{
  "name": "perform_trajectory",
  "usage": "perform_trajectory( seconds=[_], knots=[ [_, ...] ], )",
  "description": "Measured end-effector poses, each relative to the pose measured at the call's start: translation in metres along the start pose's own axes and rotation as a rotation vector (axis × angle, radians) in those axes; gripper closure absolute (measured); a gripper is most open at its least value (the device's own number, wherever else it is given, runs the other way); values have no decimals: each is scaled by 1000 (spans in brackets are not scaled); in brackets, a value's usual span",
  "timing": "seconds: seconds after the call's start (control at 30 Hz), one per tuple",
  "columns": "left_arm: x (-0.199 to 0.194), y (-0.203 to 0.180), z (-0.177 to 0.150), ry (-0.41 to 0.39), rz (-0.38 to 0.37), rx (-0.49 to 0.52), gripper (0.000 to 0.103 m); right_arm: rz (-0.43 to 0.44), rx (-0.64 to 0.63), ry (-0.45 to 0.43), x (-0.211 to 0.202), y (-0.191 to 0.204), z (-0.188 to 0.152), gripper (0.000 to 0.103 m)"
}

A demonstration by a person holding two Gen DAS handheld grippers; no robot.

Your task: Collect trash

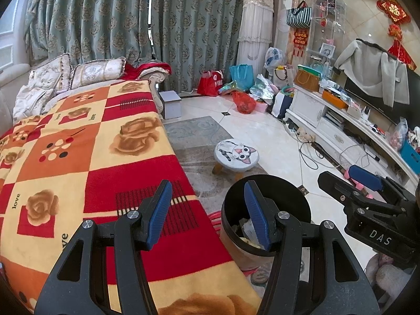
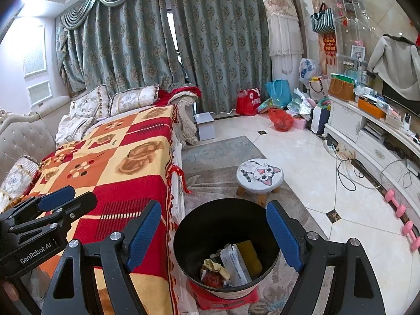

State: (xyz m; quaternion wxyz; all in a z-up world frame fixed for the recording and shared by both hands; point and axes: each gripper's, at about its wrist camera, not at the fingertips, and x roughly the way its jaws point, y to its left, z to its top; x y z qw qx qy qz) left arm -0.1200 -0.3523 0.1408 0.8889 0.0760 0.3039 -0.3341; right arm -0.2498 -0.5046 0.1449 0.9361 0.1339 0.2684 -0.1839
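Black bin (image 2: 225,246) sits directly below the spread, empty right tongs (image 2: 214,239); left tongs (image 1: 207,215), half-spread and empty, hover beside. Keep releases centred over the rim.

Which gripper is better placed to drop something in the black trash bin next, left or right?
Right, probably. The right gripper is open, with the trash bin centred between its fingers. The left gripper, also open and empty, sits partly over the blanket, bin off to its side.
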Motion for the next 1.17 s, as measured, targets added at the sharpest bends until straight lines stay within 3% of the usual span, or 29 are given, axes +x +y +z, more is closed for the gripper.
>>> perform_trajectory(
  seconds=[0.83, 1.17],
  knots=[
    [10, -10, -8, 24, -14, 3, 47, -5, 1, 24, 6, -7, -3, 21],
    [12, 9, -15, 49, -29, -37, 47, 8, -24, 59, 19, 9, -3, 21]
  ],
)
